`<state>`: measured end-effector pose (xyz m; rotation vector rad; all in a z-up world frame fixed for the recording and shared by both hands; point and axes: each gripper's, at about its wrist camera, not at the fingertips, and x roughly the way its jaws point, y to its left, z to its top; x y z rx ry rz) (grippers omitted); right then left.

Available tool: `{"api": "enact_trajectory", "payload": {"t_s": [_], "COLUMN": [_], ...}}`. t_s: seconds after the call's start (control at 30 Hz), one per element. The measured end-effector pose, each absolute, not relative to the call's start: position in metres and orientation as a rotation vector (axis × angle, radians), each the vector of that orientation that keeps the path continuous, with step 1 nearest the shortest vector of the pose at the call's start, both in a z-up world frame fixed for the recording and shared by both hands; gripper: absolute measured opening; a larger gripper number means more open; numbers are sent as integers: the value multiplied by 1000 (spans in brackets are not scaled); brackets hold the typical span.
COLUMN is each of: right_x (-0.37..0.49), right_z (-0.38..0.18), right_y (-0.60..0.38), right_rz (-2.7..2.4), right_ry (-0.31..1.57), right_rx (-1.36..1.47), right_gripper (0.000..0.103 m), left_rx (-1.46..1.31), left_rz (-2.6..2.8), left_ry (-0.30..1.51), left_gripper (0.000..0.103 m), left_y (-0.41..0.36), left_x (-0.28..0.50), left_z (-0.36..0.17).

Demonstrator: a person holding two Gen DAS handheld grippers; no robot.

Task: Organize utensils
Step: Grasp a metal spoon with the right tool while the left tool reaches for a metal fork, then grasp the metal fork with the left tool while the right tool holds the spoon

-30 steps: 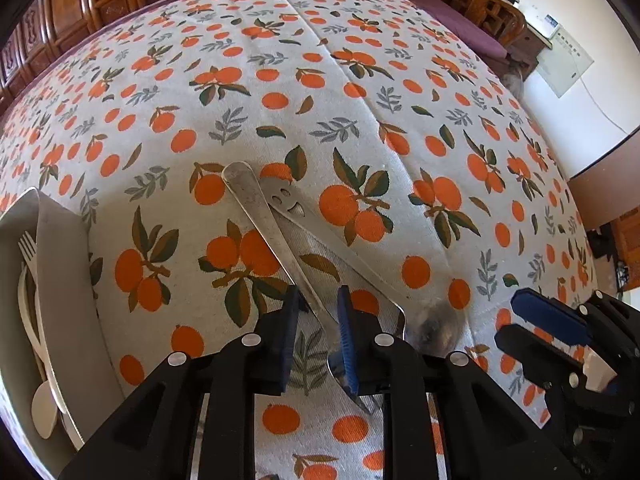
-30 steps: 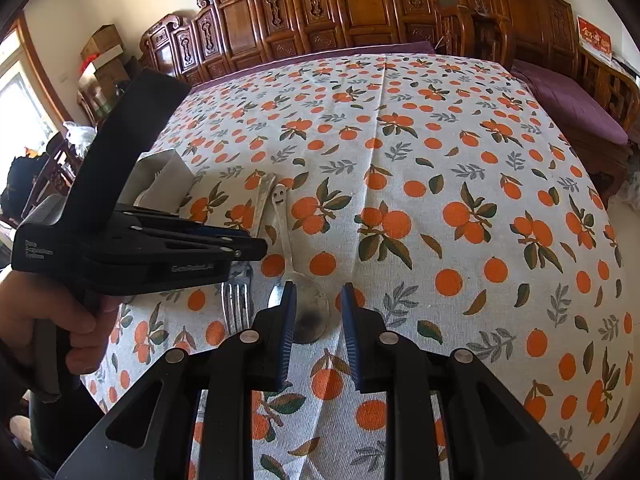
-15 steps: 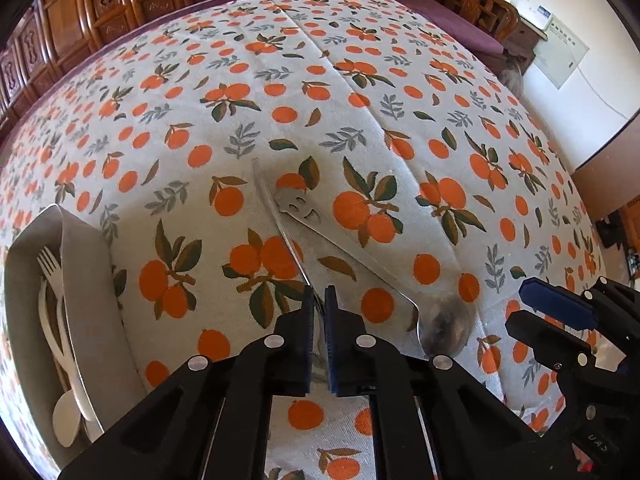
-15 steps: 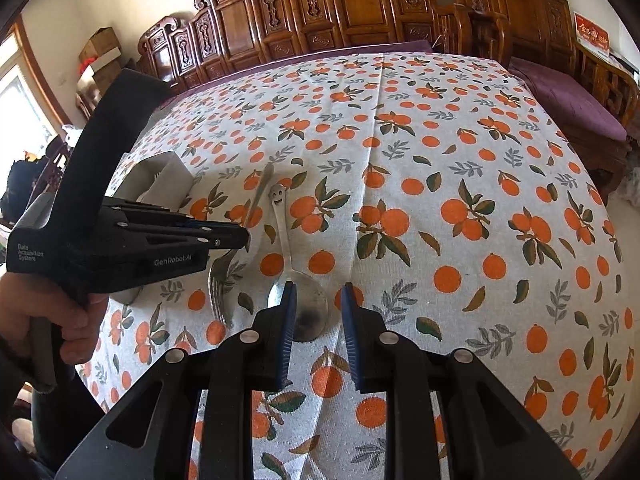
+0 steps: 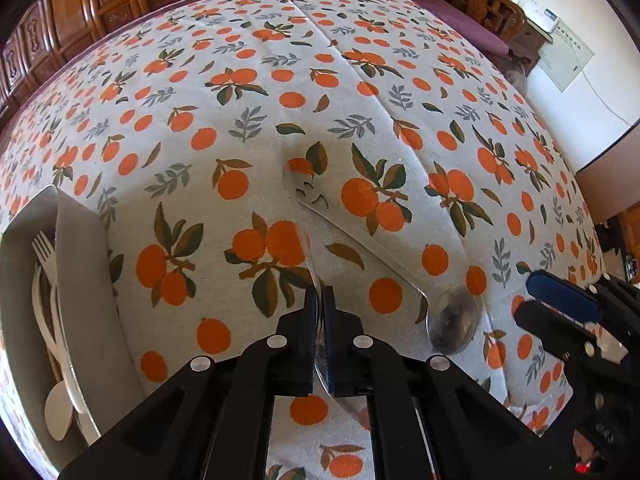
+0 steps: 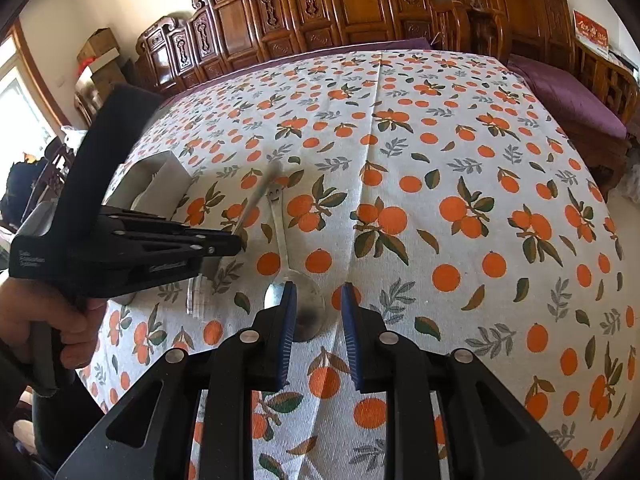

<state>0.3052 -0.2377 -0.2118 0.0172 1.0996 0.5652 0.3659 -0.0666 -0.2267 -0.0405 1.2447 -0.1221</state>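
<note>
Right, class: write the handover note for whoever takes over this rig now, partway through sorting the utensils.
Left gripper: shut on the metal fork, handle tilted up.
Right gripper: open, empty, hovering over the smiley spoon bowl.
Tray: on the table's left side, holding a white fork and white spoon.
Done: metal fork gripped.
Left: put it in the tray, then probably the smiley spoon.

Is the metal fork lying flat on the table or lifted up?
Lifted up. The left gripper is shut on the fork; its handle slants up above the tablecloth, beside the spoon lying flat.
</note>
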Motion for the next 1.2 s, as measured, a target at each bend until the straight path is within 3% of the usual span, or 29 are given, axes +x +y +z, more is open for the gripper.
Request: {"api": "enact_trajectory", "payload": {"t_s": [0.9,1.03,1.2], "right_x": [337,337,335], "right_z": [-247,-247,-247], "right_y": [-157,-154,-153], "right_rz": [624,604,603], "right_ry": [1168,1178,1192], "right_rx": [-214,-245,-255], "right_gripper": [25,12,7], "left_rx": [-70,-76,-82], "left_rz": [-126,-120,-106], "left_ry": [1116,1104,1093], "left_gripper": [2,2,2], "left_y": [-20,-13,-4], "left_x": [319,315,310], "left_z": [-165,-160,-154]}}
